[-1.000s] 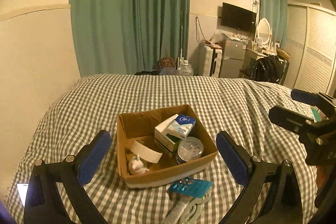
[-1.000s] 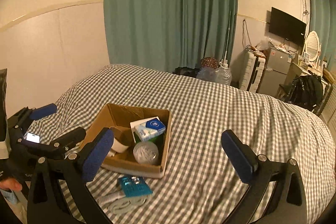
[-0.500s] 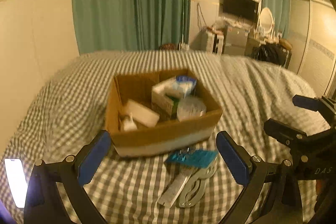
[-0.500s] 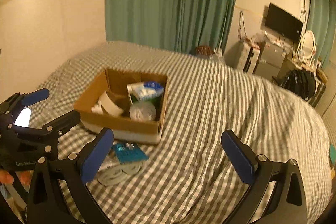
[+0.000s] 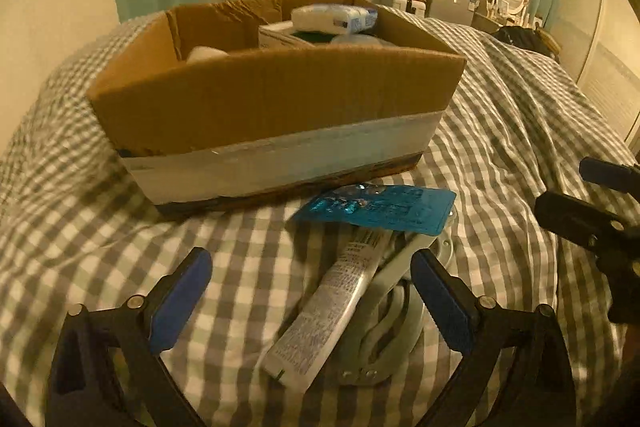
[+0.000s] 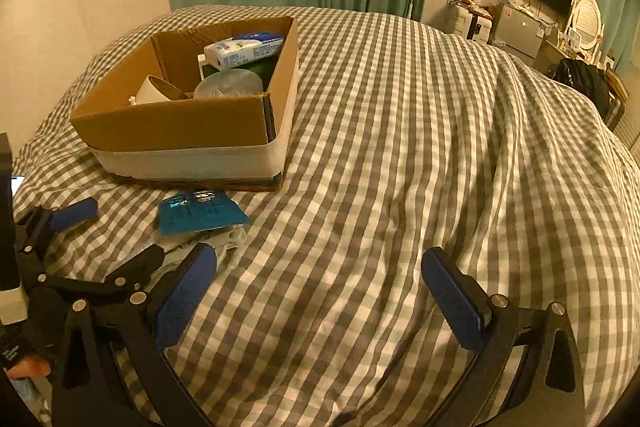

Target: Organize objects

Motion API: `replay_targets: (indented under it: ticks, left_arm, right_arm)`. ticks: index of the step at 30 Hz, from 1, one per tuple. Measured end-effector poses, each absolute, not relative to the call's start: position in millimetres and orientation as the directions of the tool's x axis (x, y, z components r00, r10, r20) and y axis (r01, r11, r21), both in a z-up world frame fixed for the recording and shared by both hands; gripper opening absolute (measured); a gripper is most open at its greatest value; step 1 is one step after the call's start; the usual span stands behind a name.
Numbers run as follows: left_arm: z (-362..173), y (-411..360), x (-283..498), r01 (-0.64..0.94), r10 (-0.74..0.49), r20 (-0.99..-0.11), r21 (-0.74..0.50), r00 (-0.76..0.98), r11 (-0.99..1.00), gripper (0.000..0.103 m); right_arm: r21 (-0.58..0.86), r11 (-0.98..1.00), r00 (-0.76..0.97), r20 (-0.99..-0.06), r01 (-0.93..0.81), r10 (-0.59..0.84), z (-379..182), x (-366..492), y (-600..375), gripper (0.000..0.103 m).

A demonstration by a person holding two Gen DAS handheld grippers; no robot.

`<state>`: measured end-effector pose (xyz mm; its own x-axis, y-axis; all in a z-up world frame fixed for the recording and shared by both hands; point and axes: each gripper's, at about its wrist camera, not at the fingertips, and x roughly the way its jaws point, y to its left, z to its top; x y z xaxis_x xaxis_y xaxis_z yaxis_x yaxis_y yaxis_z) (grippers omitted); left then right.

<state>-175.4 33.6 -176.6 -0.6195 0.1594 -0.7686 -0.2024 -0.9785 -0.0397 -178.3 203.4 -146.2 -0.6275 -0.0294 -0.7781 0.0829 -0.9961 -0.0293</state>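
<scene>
**Left gripper drops low over the loose pile in front of the box**

Since 1 second ago the left gripper (image 5: 310, 291) has come down and forward, so the cardboard box (image 5: 276, 107) that sat small ahead of it now fills the upper view, and the loose items lie right between its fingers. Both its jaws are spread wide with nothing held. Just ahead of its fingertips, slightly toward its right finger, a white tube (image 5: 332, 307) lies lengthwise over a pale clip-like tool (image 5: 384, 339); beyond them a blue blister card (image 5: 380, 207) rests on top of both, its far edge close to the box wall.

The right gripper (image 6: 316, 291) is also spread and empty, hovering over bare checked bedspread (image 6: 400, 147), with the pile off to its left.

For the step in hand, likely picking 1 loose item to put in the box, the card looks best taken first since it is on top. Its raised edge would suit a shallow pinch, while pressing down into the soft bedding could bury it.

Hard to read: the tool is mostly covered, so what it is stays unclear. The box wall hides most of the contents from the left view, and print on the tube is blurred.
</scene>
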Motion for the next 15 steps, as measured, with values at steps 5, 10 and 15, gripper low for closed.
replay_targets:
  ticks: [5, 10, 15]
  left_arm:
    - [-185.4, 38.4, -178.1, -0.234, 0.187, -0.786, -0.056, -0.589, -0.971, 0.082]
    - [-184.0, 37.9, -172.7, -0.286, 0.264, -0.786, -0.116, -0.559, -0.951, 0.035]
    - [-179.1, 35.1, -164.1, -0.284, 0.249, -0.801, -0.104, -0.545, -0.953, 0.027]
  right_arm:
    - [-0.035, -0.995, -0.627, -0.778, 0.089, -0.029, -145.5, -175.4, 199.4, 0.103]
    - [-0.042, -0.996, -0.618, -0.786, 0.084, -0.019, -149.5, -172.0, 197.4, 0.103]
    - [-0.039, -0.995, -0.616, -0.787, 0.088, -0.023, -150.2, -169.0, 195.5, 0.103]
